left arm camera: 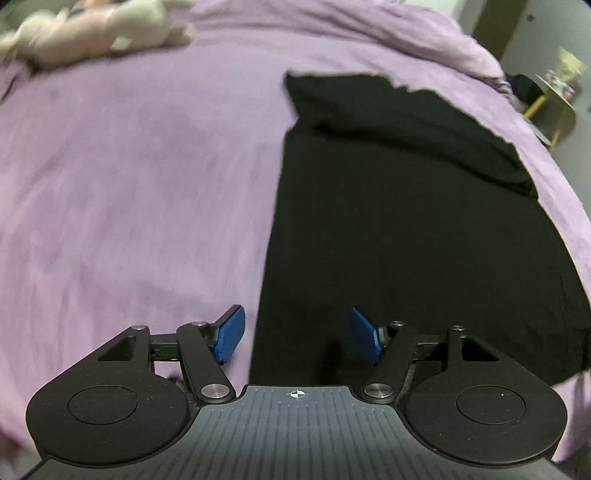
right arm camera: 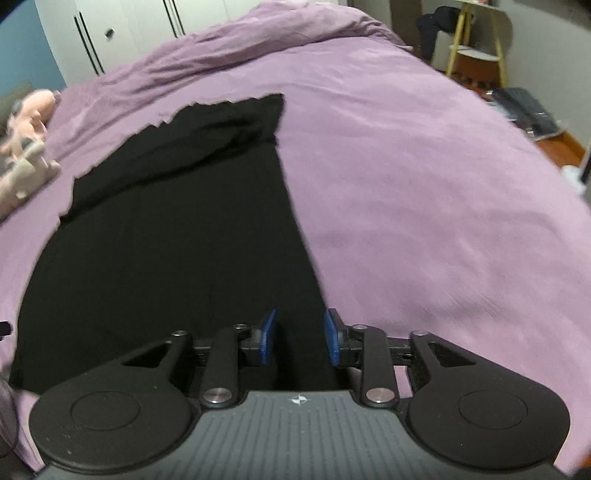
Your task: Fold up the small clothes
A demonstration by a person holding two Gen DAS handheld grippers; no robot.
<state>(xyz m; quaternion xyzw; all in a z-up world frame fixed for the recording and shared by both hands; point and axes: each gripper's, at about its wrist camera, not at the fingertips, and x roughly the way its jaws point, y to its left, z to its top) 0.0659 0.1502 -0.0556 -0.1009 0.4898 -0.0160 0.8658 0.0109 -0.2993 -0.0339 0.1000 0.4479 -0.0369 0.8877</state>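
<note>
A black garment lies flat on the purple bedspread, folded into a long strip with a sleeve or flap turned over its far end. My left gripper hovers over the garment's near left edge, its blue pads wide apart and nothing between them. In the right wrist view the same black garment fills the left half. My right gripper stands above its near right edge, its pads partly apart and not pressing on the cloth.
Pale plush toys lie at the far left of the bed, also seen as plush toys. White wardrobe doors stand behind the bed. A yellow-legged stand and floor clutter sit off the right side.
</note>
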